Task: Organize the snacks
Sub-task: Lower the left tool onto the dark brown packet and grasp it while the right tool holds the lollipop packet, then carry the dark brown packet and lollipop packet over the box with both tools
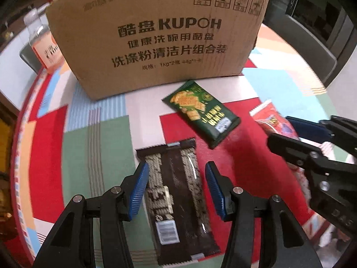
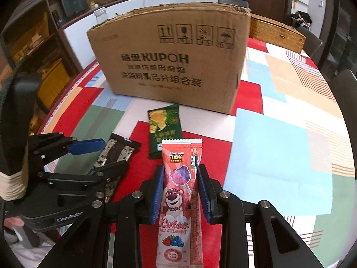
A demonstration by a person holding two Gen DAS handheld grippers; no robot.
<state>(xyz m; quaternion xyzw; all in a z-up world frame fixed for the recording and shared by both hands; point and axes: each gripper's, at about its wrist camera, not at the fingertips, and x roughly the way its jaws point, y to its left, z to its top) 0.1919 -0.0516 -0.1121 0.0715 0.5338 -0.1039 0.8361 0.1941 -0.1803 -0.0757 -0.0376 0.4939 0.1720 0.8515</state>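
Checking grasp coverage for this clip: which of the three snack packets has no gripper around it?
The green cracker packet, lying nearest the cardboard box. The dark packet sits between the left gripper fingers; the pink lollipop packet between the right gripper fingers.

Matt corrugated cardboard box (image 1: 156, 33), glossy foil green packet (image 1: 202, 114), shiny dark wrapper (image 1: 178, 201), glossy pink wrapper (image 2: 178, 201), woven cloth tablecloth (image 2: 279, 156)
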